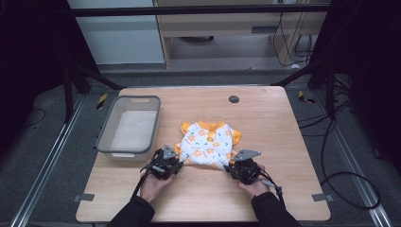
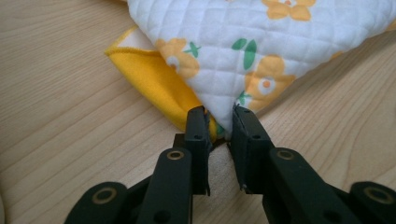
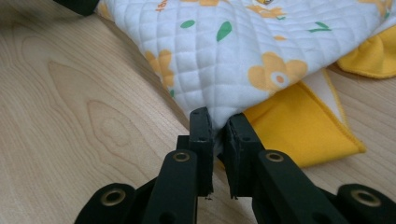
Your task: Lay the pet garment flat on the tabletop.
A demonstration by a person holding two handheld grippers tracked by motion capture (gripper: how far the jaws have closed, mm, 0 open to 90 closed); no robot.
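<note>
A small quilted white garment [image 1: 208,144] with orange flowers, orange collar and orange cuffs lies flat in the middle of the wooden table [image 1: 265,123]. My left gripper [image 1: 171,161] is shut on its near left bottom corner [image 2: 224,116], the white quilted cloth pinched between the black pads. My right gripper [image 1: 236,166] is shut on the near right bottom corner [image 3: 217,116] in the same way. An orange cuff [image 2: 154,79] lies beside the left jaws, and another orange cuff [image 3: 299,126] lies beside the right jaws.
A grey plastic basket [image 1: 105,135] stands empty at the table's left side, just beyond my left gripper. A dark round cap [image 1: 233,99] sits in the tabletop at the back. Cables [image 1: 350,184] lie on the floor to the right.
</note>
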